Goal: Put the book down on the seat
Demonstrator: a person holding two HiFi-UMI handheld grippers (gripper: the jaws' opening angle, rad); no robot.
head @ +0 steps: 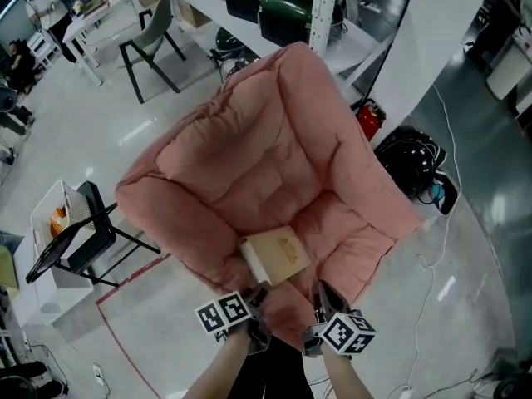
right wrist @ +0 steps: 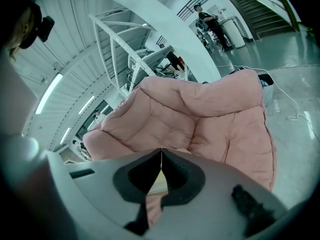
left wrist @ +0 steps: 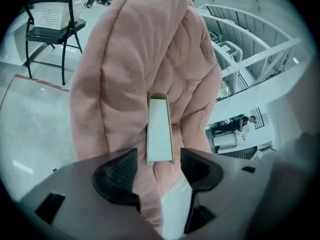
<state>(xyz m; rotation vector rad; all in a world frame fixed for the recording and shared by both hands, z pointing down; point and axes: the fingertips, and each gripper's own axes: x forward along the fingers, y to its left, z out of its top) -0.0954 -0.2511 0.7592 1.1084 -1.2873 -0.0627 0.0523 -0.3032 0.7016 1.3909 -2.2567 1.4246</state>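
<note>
A tan book (head: 277, 254) lies on the front of the seat of a big pink padded chair (head: 274, 152). In the left gripper view the book (left wrist: 160, 129) points its white page edge at me, against the pink cushion (left wrist: 125, 74). My left gripper (left wrist: 159, 171) is open around the book's near end, with a gap between each pad and the cover. In the head view the left gripper (head: 259, 291) sits just below the book. My right gripper (head: 321, 294) hovers at the seat's front edge, and its fingertips meet with nothing held (right wrist: 161, 152).
A black folding chair with a white basket (head: 79, 223) stands to the left. A red fire extinguisher (head: 368, 120), a black bag (head: 413, 163) and loose cables lie to the right. Red tape (head: 125, 339) marks the floor. Shelving and another chair (head: 150, 44) are behind.
</note>
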